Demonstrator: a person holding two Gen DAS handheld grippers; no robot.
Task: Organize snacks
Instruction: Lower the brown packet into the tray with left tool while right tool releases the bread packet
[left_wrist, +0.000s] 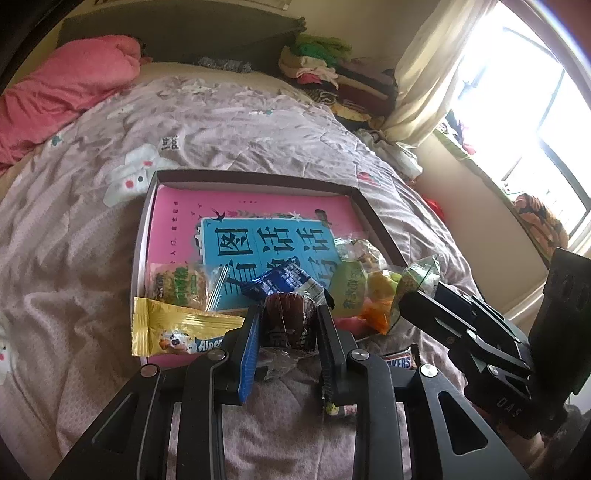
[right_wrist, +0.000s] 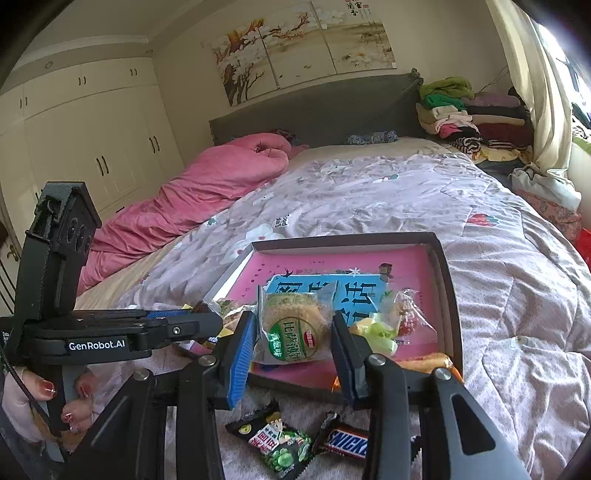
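Lying on bed quilt (right_wrist: 369, 192), wardrobe (right_wrist: 85, 122) at 10 o'clock: box (right_wrist: 452, 295) holding snacks. Left claw (left_wrist: 286, 325) gripping brown packet (left_wrist: 290, 321); right claw (right_wrist: 293, 339) gripping round biscuit pack (right_wrist: 293, 328).

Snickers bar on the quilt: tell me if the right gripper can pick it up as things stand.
Probably not yet. The right gripper is shut on a round cracker packet, so its jaws are occupied. The Snickers bar lies uncovered on the quilt just below it, beside a green pea packet.
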